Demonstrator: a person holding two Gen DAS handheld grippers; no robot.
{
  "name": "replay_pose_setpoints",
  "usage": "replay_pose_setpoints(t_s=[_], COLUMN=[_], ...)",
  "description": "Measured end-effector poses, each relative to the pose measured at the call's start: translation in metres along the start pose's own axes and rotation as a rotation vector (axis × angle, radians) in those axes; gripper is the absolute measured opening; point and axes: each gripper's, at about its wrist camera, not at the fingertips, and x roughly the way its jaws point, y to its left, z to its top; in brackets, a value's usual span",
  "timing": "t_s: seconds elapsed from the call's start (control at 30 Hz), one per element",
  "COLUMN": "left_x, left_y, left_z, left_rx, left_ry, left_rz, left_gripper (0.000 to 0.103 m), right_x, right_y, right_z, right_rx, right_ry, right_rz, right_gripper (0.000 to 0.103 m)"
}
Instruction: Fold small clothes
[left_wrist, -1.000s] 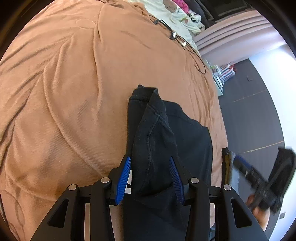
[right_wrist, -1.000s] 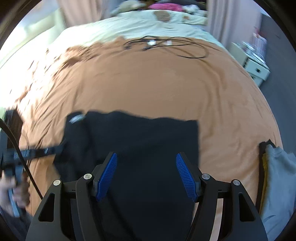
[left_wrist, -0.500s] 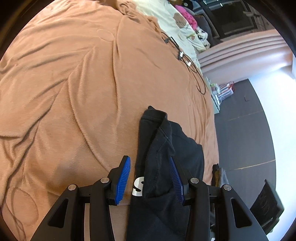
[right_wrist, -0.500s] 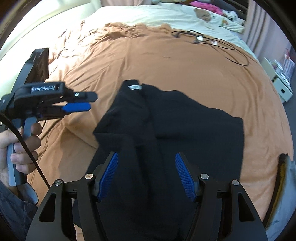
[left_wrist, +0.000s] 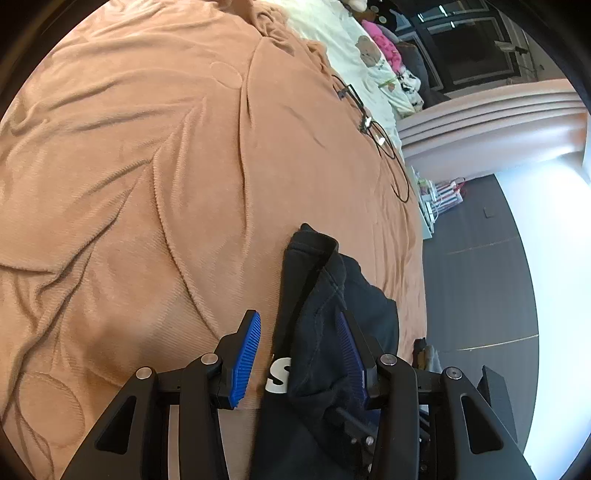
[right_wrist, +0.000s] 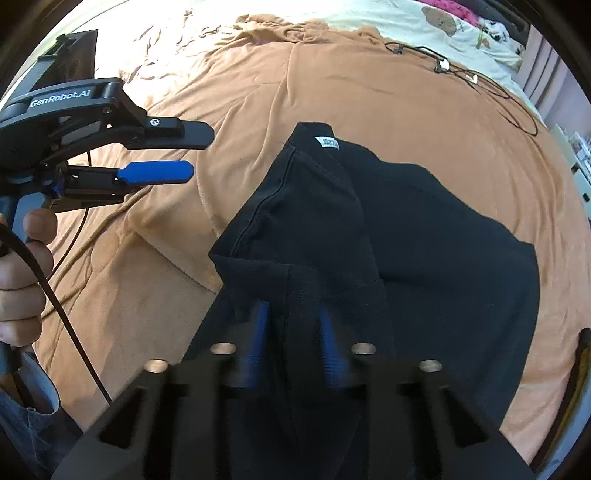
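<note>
Orange-brown plush blanket (left_wrist: 155, 192) covers a wide bed and fills most of both wrist views, creased in long soft folds. Beyond its far edge lies a cream bedsheet printed with small cartoon figures (right_wrist: 424, 22), and a thin black cable with small white plugs (right_wrist: 476, 79) loops loosely across the blanket near that edge.

On the blanket lies the garment being folded — a black cotton T-shirt (right_wrist: 436, 240), partly flat and partly lifted. Its neckline, with a small white woven label (right_wrist: 328, 142), points toward the far side of the bed. One side of the shirt is drawn up into a ridge that runs back toward the right gripper (right_wrist: 291, 338). That gripper's blue ribbed fingers (right_wrist: 258, 332) are blurred and stand fairly close together, with a band of the black fabric running between them; whether the fabric is actually pinched I cannot tell.

In the left wrist view, the left gripper (left_wrist: 301, 336) is open wide, its blue ribbed pads well apart. A bunched fold of the black shirt sits between them, leaning against the right-hand pad, with part of a white printed letter (left_wrist: 279, 374) showing on the cloth below.

The right wrist view also shows the left gripper from the side, held above the blanket just beside the shirt — a bare hand (right_wrist: 22, 266) wraps its grey handle.
</note>
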Motion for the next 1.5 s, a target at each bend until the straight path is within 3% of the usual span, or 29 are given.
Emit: replay_pose_setpoints(t_s=[0.03,0.23,0.47,0.7,1.0,1.2,1.23,1.27,1.33,1.5], left_x=[0.000,0.000,0.012,0.033,0.052,0.057,0.058,0.058,0.061,0.068], left_y=[0.001,0.000,-0.014,-0.027,-0.032,-0.034,-0.033,-0.033,-0.034,-0.037], left_z=[0.000,-0.001,-0.009,-0.016,-0.020,-0.022,-0.021,-0.022,-0.023,-0.026], left_rx=[-0.002,0.001,0.045,0.098,0.137,0.159,0.158,0.158,0.165,0.187], left_ry=[-0.001,-0.006,0.017,0.056,0.078,0.084,0.083,0.083,0.086,0.097], left_rz=[0.003,0.016,0.029,0.061,0.126,0.153,0.156,0.158,0.164,0.183], left_gripper=[0.045,0.045,0.045,0.045,0.045,0.045,0.045,0.045,0.045,0.045], right_x=[-0.002,-0.038,-0.071,-0.055,-0.006,0.005,0.002,0.000,-0.006,-0.001], right_y=[-0.001,-0.010,-0.050,-0.091,-0.130,-0.151,-0.152,-0.152,-0.151,-0.146], right_z=[0.000,0.005,0.013,0.012,0.006,0.002,-0.001,-0.003,-0.007,-0.016], right_rx=[-0.003,0.002,0.070,0.154,0.282,0.402,0.421,0.435,0.441,0.426], right_ry=[-0.003,-0.071,-0.118,-0.108,-0.053,-0.033,-0.041,-0.050,-0.071,-0.050], right_rz=[0.000,-0.043,-0.130,-0.170,-0.173,-0.190,-0.161,-0.134,-0.111,-0.044], right_gripper=[0.004,0.003,0.003,0.003,0.003,0.009,0.019,0.040,0.061,0.061])
